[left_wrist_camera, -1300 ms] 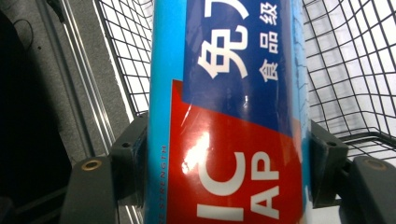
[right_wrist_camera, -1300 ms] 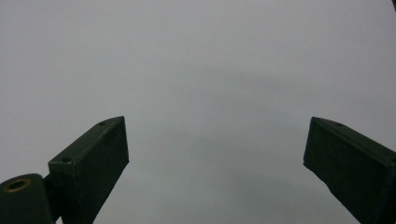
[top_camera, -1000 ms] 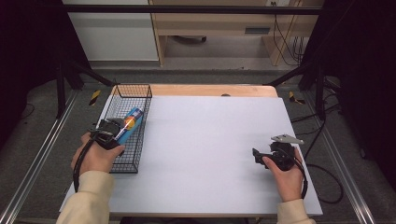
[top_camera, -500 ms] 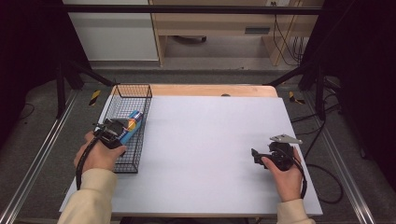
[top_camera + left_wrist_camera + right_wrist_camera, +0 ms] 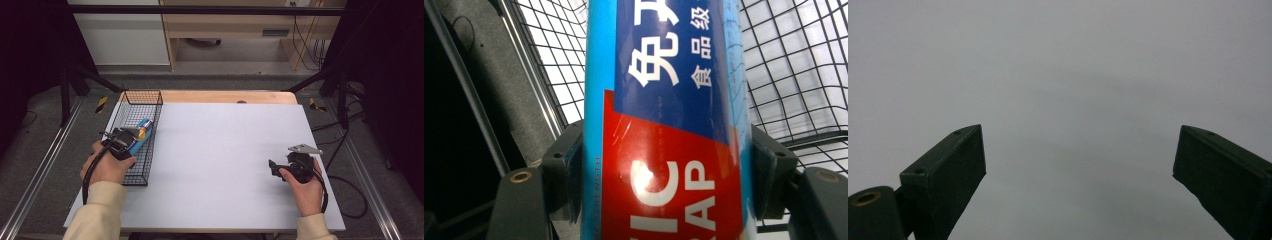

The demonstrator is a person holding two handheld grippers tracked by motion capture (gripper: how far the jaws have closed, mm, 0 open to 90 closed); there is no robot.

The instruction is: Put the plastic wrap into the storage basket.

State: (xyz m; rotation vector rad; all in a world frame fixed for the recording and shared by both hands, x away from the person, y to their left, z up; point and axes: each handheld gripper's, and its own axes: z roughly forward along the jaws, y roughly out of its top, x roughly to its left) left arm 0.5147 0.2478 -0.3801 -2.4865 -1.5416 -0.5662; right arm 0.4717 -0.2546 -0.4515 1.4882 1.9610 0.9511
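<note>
Left tongs closed across a long blue-and-red printed box of cling wrap, one black pad pressed flat on each narrow side, as seen close in the left gripper view where the box runs straight up between the jaws. Box held inside the black wire basket at the left edge of the white table, over the basket's middle; whether resting on the mesh floor or lifted just clear of it, hard to tell. Long axis lying roughly along the basket's own length, pointing away from the person and a little toward the table's centre, with the tongs gripping near the end closer to the person and most of the length reaching out ahead. Left hand right behind, so plainly the nearer one; right tongs well apart on the far right of the table, spread wide and carrying nothing, bare grey surface between the jaws in the right gripper view. Probably a matter of either letting go into the basket or drawing the box out; either way, the forward overhang and the basket's wire walls close alongside the box looking like the things to mind, since any swing of that long end could catch the mesh.
</note>
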